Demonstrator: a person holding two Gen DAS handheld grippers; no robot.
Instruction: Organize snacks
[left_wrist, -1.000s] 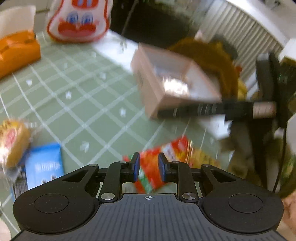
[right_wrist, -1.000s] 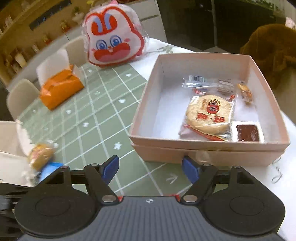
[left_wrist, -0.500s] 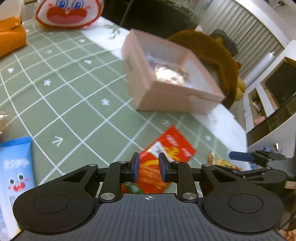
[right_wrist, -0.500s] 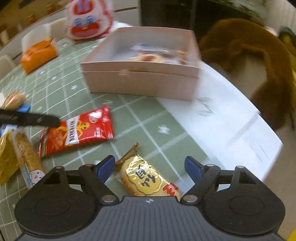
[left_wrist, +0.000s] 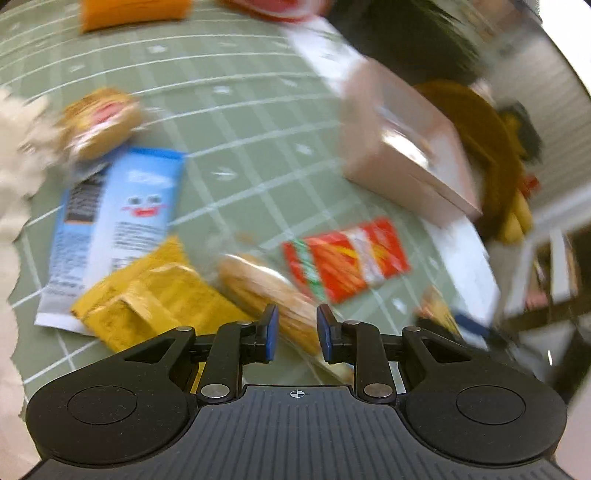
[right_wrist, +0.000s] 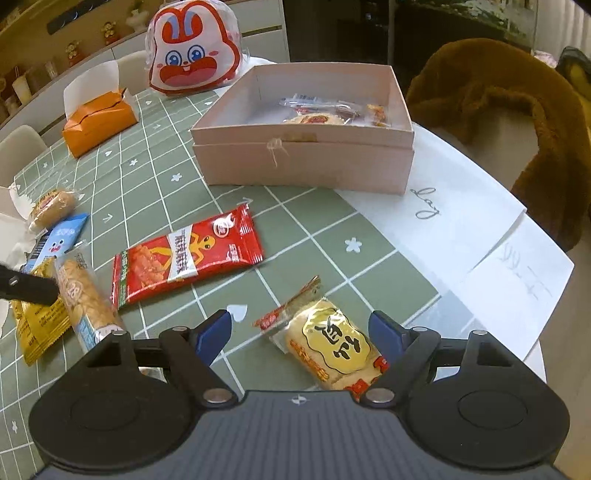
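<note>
While the right gripper (right_wrist: 301, 334) is held wide apart over the gold rice cracker pack (right_wrist: 332, 349), the left gripper (left_wrist: 294, 328) is seen narrowly parted above a long biscuit pack (left_wrist: 266, 291), unclamped, pink box (right_wrist: 303, 162) far right.

The desk (right_wrist: 314, 236) wears a sage-green cloth crossed by a white grid with small white stars. On it sit a pale pink cardboard box (right_wrist: 303, 162), a red foil snack packet (right_wrist: 188, 258) with orange and white print, a gold-labelled rice cracker pack (right_wrist: 332, 347), a light blue wrapper (left_wrist: 122, 214) with a cartoon face, a yellow crinkled pouch (left_wrist: 155, 295) and an orange tissue box (right_wrist: 98, 123)
</note>
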